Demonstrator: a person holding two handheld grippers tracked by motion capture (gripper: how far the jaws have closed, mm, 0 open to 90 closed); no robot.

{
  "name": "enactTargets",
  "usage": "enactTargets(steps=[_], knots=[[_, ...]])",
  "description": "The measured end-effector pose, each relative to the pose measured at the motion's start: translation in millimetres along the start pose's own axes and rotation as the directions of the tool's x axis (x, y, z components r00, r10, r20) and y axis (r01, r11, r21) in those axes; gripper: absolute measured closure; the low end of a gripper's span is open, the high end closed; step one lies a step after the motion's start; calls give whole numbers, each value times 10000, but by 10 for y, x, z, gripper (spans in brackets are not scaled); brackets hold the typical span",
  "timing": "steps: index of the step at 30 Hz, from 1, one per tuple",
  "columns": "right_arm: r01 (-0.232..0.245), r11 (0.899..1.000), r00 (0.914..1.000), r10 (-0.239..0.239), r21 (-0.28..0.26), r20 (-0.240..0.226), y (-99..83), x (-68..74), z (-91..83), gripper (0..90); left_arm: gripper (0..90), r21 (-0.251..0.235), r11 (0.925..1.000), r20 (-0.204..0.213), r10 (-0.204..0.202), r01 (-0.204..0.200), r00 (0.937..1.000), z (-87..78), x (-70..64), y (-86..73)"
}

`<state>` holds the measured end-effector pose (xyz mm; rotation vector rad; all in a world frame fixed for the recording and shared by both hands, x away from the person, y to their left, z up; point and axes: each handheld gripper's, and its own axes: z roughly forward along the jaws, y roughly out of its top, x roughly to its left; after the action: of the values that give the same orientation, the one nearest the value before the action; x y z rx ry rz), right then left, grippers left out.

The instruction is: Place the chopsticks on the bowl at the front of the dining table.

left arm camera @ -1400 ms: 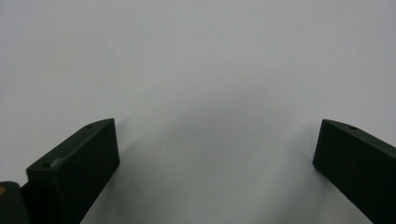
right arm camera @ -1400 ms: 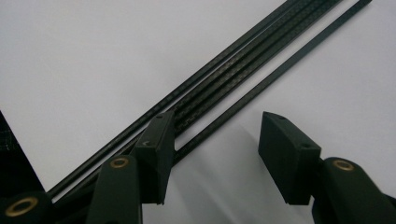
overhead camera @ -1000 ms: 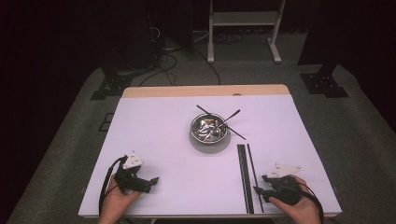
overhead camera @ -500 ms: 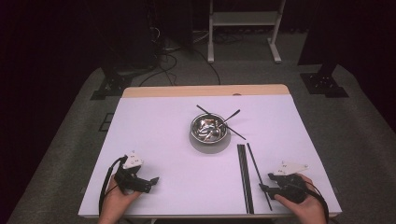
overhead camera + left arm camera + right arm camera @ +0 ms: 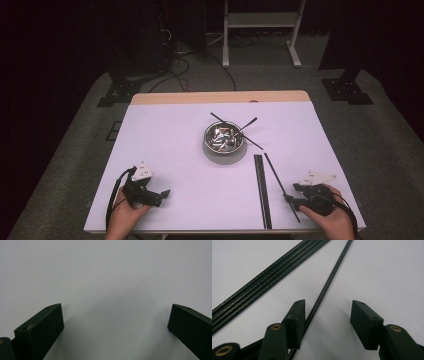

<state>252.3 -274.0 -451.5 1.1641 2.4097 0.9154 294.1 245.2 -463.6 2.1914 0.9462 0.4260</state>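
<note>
Single black chopstick (image 5: 329, 280) lying slantwise on the white table (image 5: 175, 150) at about 4 o'clock from the steel bowl (image 5: 224, 138), just beside the aligned chopstick bundle (image 5: 261, 190), its near end between the spread jaws of the right gripper (image 5: 325, 322), against one jaw. Apparently mid-sorting, either just set down or about to be taken; next likely calls for nudging it parallel against the bundle. Left gripper (image 5: 115, 322) parked at 7 o'clock, jaws wide apart over bare table, holding nothing.

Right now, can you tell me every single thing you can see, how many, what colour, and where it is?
table: one, white top with a wooden far edge, middle of the room.
bowl: one, shiny metal, centre of the table, small silvery pieces inside.
crossed sticks: two, black, resting across the bowl.
bundled sticks: a few, black, side by side, right of centre.
single stick: one, black, slanted, between the right gripper's jaws.
frame: one, pale, on the floor behind.
left gripper: black, open, near left.
right gripper: black, open, near right.
</note>
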Motion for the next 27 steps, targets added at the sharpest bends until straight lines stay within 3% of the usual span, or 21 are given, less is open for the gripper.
enactTargets(steps=[27], knots=[[-572, 9984, 9960, 573, -38, 679, -107, -284, -101, 446, 0, 0, 10000, -1, 1, -1, 10000, 0, 0, 0]])
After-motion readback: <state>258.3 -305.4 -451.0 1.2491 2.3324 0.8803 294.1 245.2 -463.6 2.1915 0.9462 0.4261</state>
